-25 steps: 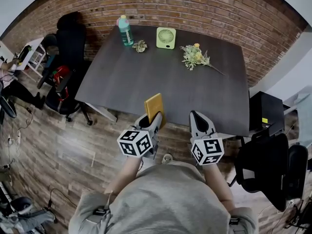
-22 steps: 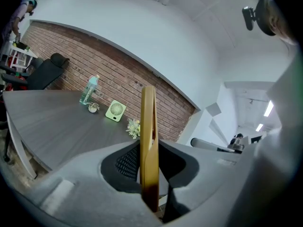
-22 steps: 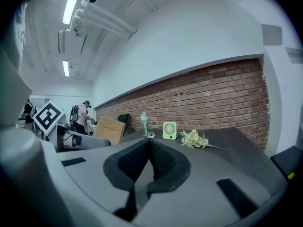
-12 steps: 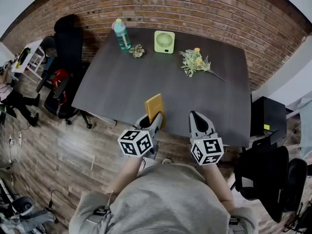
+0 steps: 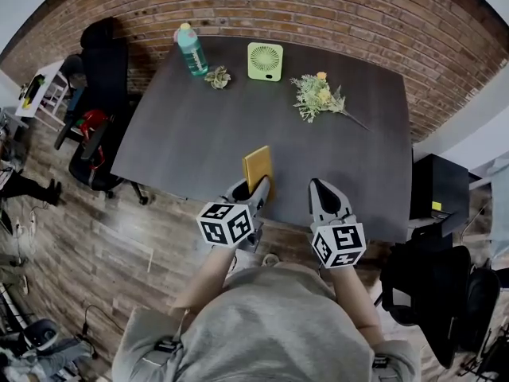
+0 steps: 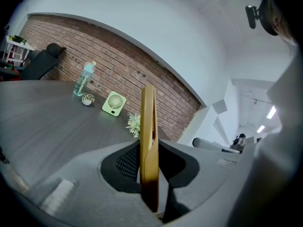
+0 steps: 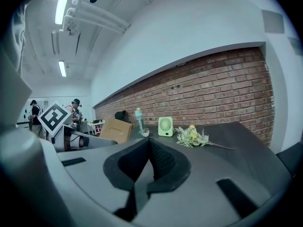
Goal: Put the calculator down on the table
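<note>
Left tool (image 5: 252, 187) pinches the yellow calculator (image 5: 257, 168) by its near end, with the pads pressed on its two broad faces. My right tool (image 5: 322, 191) rides at 3 o'clock of it, well apart, its jaws pressed together on nothing.

Largest first: the dark surface (image 5: 199, 126) spreads from the tools toward 12 o'clock. The stretch ahead of the calculator is bare, so I judge there's plenty of room to land it.

Next, the calculator. It's a thin flat slab held on edge, and in the left gripper view I see only its narrow side, standing upright between the jaws. It sticks out past the tips toward 12 o'clock, over the near edge of the surface. It looks to be off the surface, though I can't tell how high.

I expect it to be light and stiff, with smooth plastic faces that could slip in the pads. The keys and display want a soft touchdown.

Smallest, the grip spot: holding the flat faces near one short end suits it, since that leaves the far end free to touch first.
</note>
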Demonstrator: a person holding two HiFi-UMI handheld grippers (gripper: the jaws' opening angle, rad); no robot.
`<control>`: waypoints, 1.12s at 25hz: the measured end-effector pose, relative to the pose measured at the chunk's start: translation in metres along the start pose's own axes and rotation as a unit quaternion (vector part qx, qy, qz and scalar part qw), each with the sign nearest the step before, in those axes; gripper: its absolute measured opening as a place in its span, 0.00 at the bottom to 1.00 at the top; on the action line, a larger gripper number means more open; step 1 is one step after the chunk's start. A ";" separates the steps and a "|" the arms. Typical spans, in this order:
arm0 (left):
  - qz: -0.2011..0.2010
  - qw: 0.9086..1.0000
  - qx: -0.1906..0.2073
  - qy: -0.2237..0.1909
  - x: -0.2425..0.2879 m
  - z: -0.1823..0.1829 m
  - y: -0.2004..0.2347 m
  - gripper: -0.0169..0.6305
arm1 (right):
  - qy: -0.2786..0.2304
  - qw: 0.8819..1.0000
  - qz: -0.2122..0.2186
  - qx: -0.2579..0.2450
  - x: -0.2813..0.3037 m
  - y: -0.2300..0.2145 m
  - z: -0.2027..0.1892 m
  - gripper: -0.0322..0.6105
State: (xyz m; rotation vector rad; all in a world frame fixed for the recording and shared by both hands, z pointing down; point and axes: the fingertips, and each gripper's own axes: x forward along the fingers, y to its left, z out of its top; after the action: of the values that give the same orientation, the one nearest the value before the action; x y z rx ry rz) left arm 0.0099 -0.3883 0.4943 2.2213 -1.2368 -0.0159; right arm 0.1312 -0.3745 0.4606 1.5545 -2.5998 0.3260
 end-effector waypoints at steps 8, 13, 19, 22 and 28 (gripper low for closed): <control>0.002 0.999 -0.002 0.042 0.029 -0.021 0.010 0.16 | 0.013 1.000 -0.009 0.014 0.006 -0.010 -0.012 0.05; 0.007 0.998 -0.005 0.069 0.045 -0.040 0.017 0.16 | 0.021 0.999 -0.012 0.021 0.006 -0.014 -0.021 0.05; 0.015 0.994 -0.015 0.104 0.064 -0.065 0.028 0.16 | 0.031 0.999 -0.017 0.028 0.003 -0.015 -0.032 0.05; 0.020 0.992 -0.022 0.120 0.073 -0.075 0.033 0.16 | 0.036 0.999 -0.016 0.031 0.001 -0.016 -0.037 0.05; 0.032 0.989 -0.025 0.140 0.090 -0.086 0.042 0.16 | 0.044 0.998 -0.016 0.034 -0.001 -0.017 -0.047 0.05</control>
State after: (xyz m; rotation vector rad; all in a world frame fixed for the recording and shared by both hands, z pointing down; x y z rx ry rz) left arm 0.0532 -0.4333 0.6106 2.0555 -1.1371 0.2782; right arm 0.1456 -0.3702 0.5084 1.5630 -2.5204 0.4737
